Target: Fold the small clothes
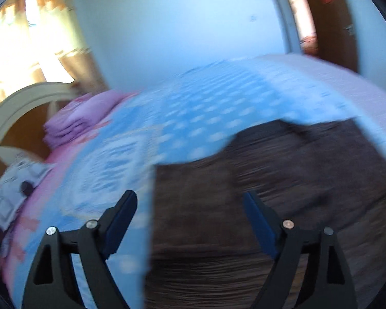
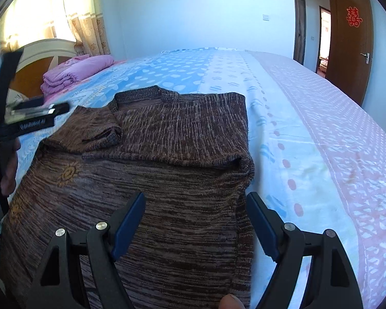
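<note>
Brown knit sweater [image 2: 151, 180] is laid flat on the bed [image 2: 308, 139], near its close edge, on the blue-and-pink patterned sheet. Both sleeves are seen folded inward over the chest: left sleeve [image 2: 100, 126] lies across the upper left, right sleeve edge is tucked along the fold line across the middle. Neckline points toward the far wall.

Left hand-held gripper [image 1: 190, 221] is seen wide open, nothing between the fingers; its view is heavily motion-blurred, with the sweater's left edge under the jaws. In the right wrist view the same tool [image 2: 31, 118] is seen at the left margin, held by a hand [image 2: 7, 164], beside the sweater's left side. Contact with the cloth cannot be told.

Right hand-held gripper [image 2: 195, 221] is also open, empty, hovering over the sweater's lower right edge. A fingertip [image 2: 230, 301] shows at the bottom of that view.

Step judged: sleeve folds done, body fold not yet made. Progress judged roughly halfway.

Next move likely calls for: both lower corners of the hem pinched, one per gripper, lifted together and carried up toward the collar. Knit is loose and stretchy, so an uneven lift could drag the tucked sleeves out of place.

Folded pink blanket [image 2: 72, 73] at the headboard is not involved.
</note>
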